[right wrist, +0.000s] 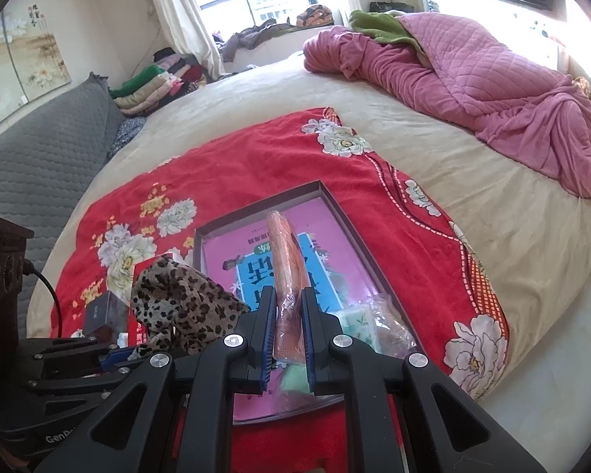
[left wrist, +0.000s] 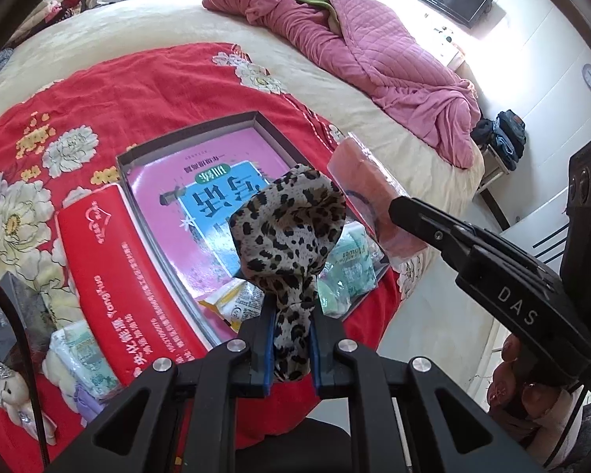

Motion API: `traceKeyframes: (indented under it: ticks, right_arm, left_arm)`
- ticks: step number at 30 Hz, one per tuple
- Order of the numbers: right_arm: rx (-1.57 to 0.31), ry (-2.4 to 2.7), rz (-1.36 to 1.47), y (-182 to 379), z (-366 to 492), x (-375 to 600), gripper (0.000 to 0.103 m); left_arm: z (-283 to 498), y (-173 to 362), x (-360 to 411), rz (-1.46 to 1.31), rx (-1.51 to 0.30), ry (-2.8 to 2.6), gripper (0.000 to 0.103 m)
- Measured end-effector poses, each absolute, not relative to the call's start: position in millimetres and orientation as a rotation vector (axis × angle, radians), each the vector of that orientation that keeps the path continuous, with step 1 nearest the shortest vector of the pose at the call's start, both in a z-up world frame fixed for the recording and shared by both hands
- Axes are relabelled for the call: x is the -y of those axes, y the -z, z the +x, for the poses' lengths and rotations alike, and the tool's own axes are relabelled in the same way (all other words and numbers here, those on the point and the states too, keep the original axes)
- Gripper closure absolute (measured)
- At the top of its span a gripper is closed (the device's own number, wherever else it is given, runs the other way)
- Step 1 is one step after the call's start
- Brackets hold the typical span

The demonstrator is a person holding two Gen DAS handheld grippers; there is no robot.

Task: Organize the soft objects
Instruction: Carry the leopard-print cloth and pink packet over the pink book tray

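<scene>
Right gripper (right wrist: 288,315) is clamped on an orange plastic-wrapped pack (right wrist: 285,276), held above an open shallow box (right wrist: 337,213) lined pink and blue. Box is set on a red floral blanket (right wrist: 236,165) on the bed (right wrist: 492,205). Leopard-print cloth (right wrist: 181,299) is pinched by left gripper (right wrist: 124,352), lower left. Pink quilt (right wrist: 472,79) is bunched far right.

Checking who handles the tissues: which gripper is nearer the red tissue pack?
Left. The left gripper holds the leopard cloth beside the red tissue pack; the right gripper is farther, over the box.
</scene>
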State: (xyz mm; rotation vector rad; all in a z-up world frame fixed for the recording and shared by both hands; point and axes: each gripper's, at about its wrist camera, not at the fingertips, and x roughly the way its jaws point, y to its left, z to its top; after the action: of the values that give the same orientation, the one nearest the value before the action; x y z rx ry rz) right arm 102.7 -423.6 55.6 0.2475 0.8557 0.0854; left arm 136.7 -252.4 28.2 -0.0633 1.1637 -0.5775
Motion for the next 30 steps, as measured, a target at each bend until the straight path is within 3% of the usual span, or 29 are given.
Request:
traceKeyframes:
  ticks: [30]
  right_arm:
    - [-1.017,-0.130,0.252,18,118,412,0.090]
  left_arm:
    - [148,36,277,0.000,-1.303,0.570,0.089]
